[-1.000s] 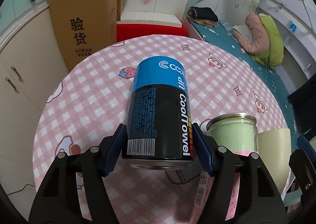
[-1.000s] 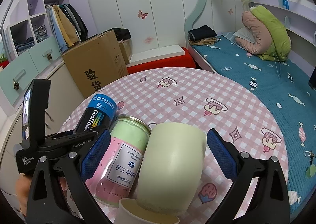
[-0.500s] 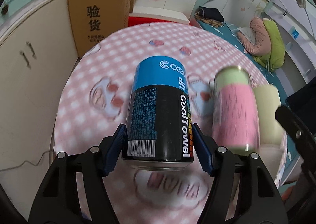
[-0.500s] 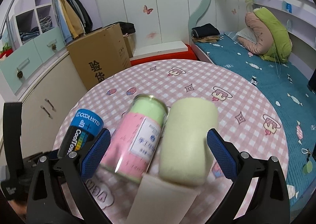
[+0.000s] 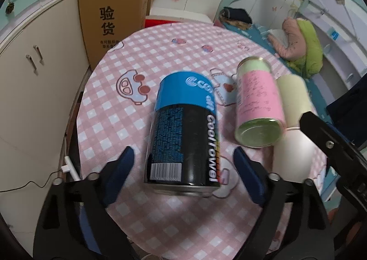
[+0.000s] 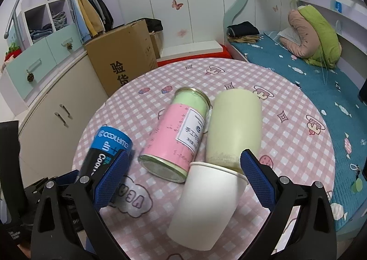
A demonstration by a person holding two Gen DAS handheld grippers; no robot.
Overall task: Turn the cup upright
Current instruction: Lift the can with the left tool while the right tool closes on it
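Cup (image 6: 207,200) lies sideways, rim pointing toward the far edge, between wide right jaws; left jaws wide too.

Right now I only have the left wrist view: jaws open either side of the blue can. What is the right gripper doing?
Observer: The right gripper is open, with its jaws either side of a white paper cup. I cannot tell whether they touch it.
Operator: Is the cup upright?
Observer: No. It lies on its side, with its mouth pointing away from the right camera.
Operator: Is the mouth clear?
Observer: No. The near end of the pale green cup, which is also on its side, appears tucked into it.
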